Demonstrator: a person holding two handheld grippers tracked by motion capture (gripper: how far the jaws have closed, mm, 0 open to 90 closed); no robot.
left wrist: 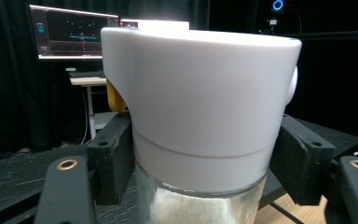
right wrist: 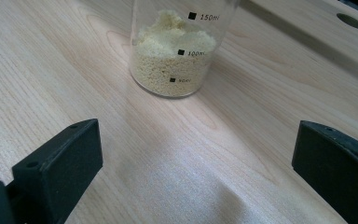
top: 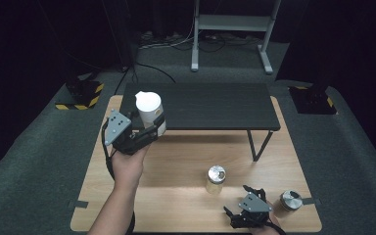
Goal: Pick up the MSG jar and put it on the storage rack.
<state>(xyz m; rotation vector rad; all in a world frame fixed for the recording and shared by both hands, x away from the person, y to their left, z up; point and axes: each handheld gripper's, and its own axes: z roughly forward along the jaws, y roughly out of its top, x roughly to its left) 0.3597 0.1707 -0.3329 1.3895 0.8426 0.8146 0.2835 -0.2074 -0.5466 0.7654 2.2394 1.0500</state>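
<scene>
Black jaws of the right gripper (right wrist: 191, 182) stand wide apart with nothing between them, low over the pale wood-grain table (top: 176, 161), near its front edge in the high view. On the table's far half stands a dark, matt low shelf (top: 210, 105) on thin metal legs. At that shelf's left end the left gripper (top: 149, 131) is clamped on a white-capped jar (left wrist: 200, 107): its pads press both sides where the smooth, rounded white plastic cap meets the clear glass body, and the jar is held upright, off the table. What the jar holds cannot be told. A clear glass beaker (right wrist: 179, 46) with printed volume marks stands on the table just ahead of the right gripper, partly filled with a pale yellow, grainy powder heaped unevenly. A small round metal lid (top: 291, 199) lies just beside that gripper.
</scene>
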